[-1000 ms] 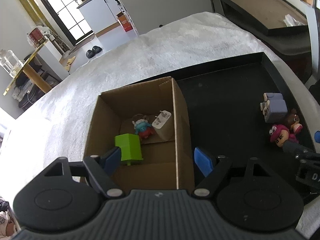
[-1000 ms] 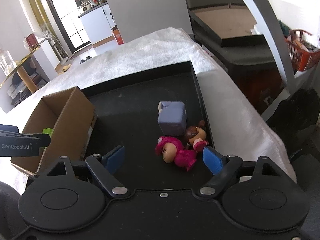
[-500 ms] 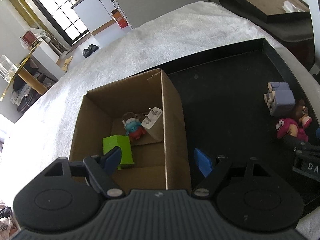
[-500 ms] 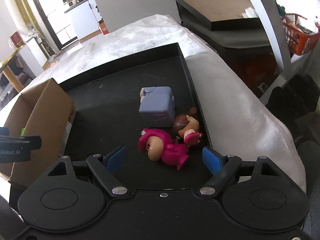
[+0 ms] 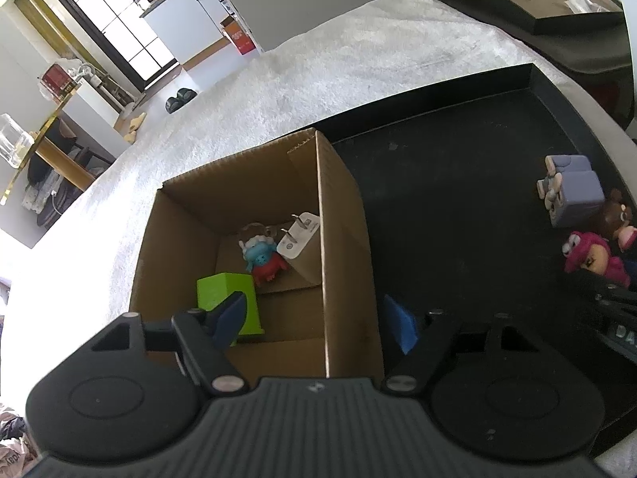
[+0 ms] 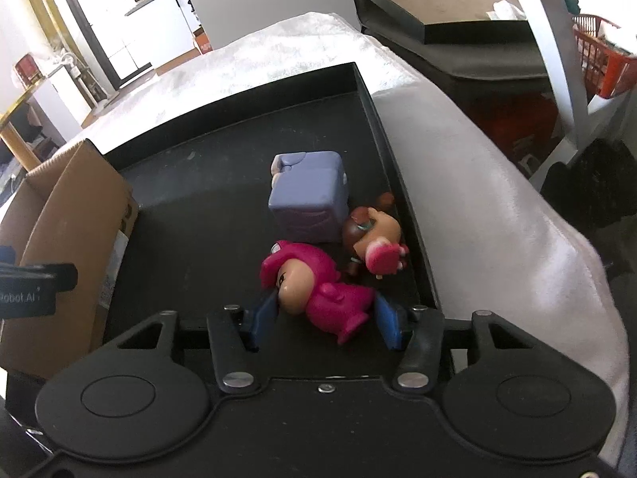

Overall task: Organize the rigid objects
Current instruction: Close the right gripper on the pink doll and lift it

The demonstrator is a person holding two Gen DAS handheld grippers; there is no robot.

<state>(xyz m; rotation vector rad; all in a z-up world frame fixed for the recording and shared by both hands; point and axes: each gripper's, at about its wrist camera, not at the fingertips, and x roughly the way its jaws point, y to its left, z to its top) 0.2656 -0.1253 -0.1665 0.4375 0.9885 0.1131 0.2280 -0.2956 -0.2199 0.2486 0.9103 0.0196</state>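
Right tool (image 6: pixel 324 318): jaws have just been closing, blue pads now bracketing the pink figurine (image 6: pixel 314 286) at its lower body; whether both pads press on it cannot be told.
Left tool (image 5: pixel 314 324): jaws have just been closing a little but stand wide, holding nothing, astride the right wall of the cardboard box (image 5: pixel 342 239).
Location: pink figurine lies on its side on the black tray (image 6: pixel 191 207), just beside the brown-haired doll (image 6: pixel 374 239) and the lavender block toy (image 6: pixel 308 199).
Risk: grip sits low on a rounded, off-centre body; figurine may pivot or slip out on lifting; the right pad may nudge the doll.
Edges: tray's raised right rim is near the right pad, little room that side.
Open room: bare tray floor leftward to the box; box holds a green block (image 5: pixel 227 298), blue-and-red figure (image 5: pixel 262 259) and white charger (image 5: pixel 298 235), with floor free at the front.
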